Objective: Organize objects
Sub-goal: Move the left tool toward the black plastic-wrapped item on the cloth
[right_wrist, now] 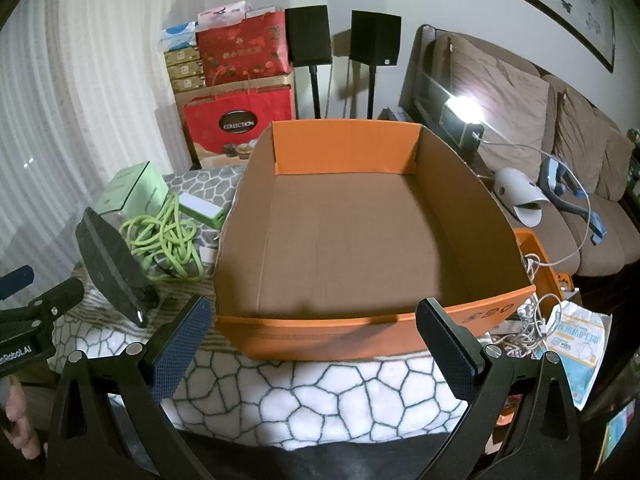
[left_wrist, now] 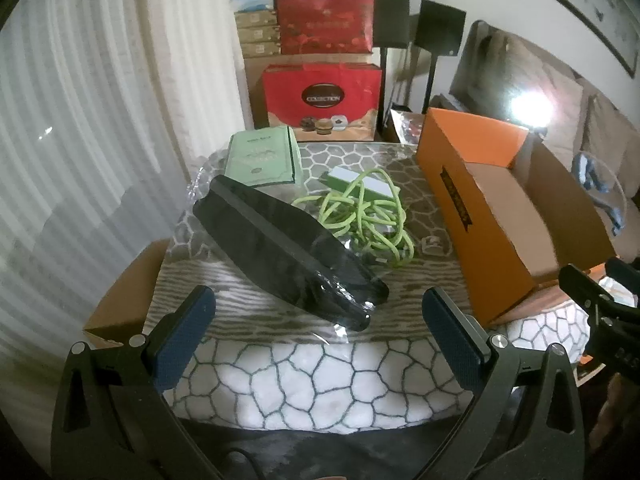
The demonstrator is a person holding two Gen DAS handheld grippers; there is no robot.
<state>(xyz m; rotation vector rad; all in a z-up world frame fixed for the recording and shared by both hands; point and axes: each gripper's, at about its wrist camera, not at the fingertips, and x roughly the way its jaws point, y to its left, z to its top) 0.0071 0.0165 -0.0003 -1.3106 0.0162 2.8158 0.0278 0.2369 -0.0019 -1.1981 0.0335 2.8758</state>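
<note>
An orange cardboard box [right_wrist: 400, 320] stands open-topped on the patterned blanket, with nothing inside; in the left wrist view the box [left_wrist: 460, 216] is at the right. To its left lie a long black device in clear wrap [left_wrist: 288, 252], a tangled green cable [left_wrist: 368, 216], a white-and-green power bank [left_wrist: 360, 182] and a green box [left_wrist: 264, 158]. My left gripper [left_wrist: 318, 340] is open just short of the black device's near end. My right gripper [right_wrist: 314, 352] is open in front of the orange box's near wall. Both hold nothing.
Red gift bags [right_wrist: 240, 120], stacked boxes and two black speakers on stands [right_wrist: 376, 40] line the far wall. A brown sofa [right_wrist: 560, 140] with a lamp and headset is at the right. Loose cables and a mask packet [right_wrist: 576, 344] lie right of the box. A small cardboard box [left_wrist: 128, 300] sits off the blanket's left edge.
</note>
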